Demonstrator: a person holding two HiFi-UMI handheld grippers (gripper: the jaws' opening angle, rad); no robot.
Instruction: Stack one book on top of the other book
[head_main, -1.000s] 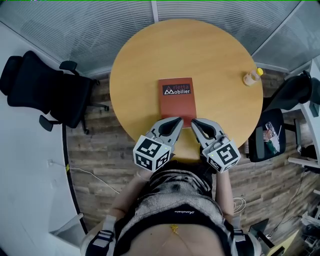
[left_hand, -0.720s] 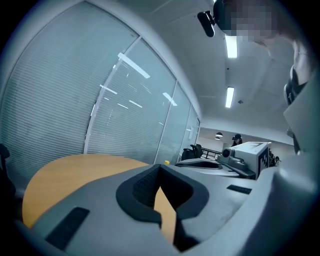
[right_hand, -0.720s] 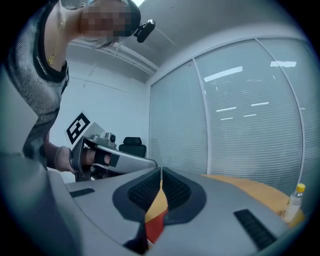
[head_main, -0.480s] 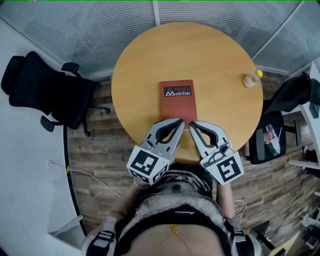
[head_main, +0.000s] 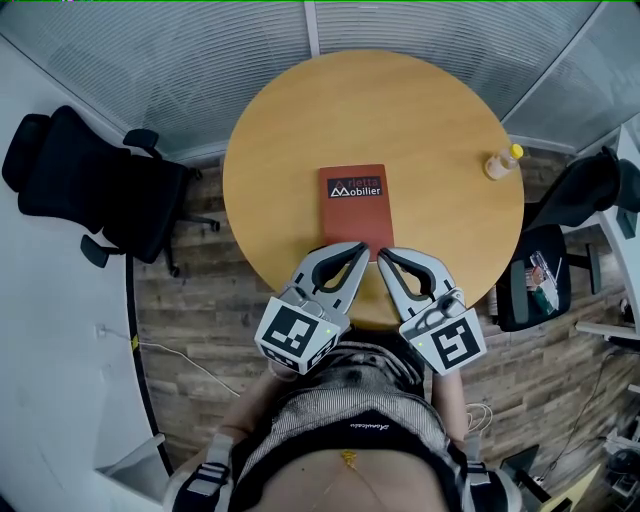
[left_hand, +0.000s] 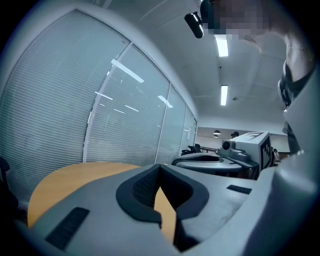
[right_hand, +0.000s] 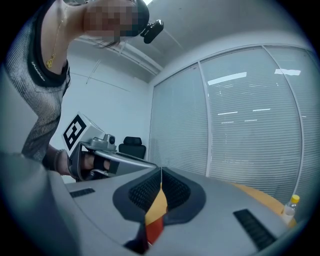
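1. Head view: compared with a second ago, the left gripper and the right gripper look larger and sit higher, their tips by the near edge of the book. The book lies unmoved in the middle of the table. We see one red-orange cover, and its black label reads "Mobilier".
2. Left gripper view: the jaws are pressed together on nothing, and we see table wood behind them.
3. Right gripper view: the jaws are pressed together and empty, and we glimpse wood and red cover below.
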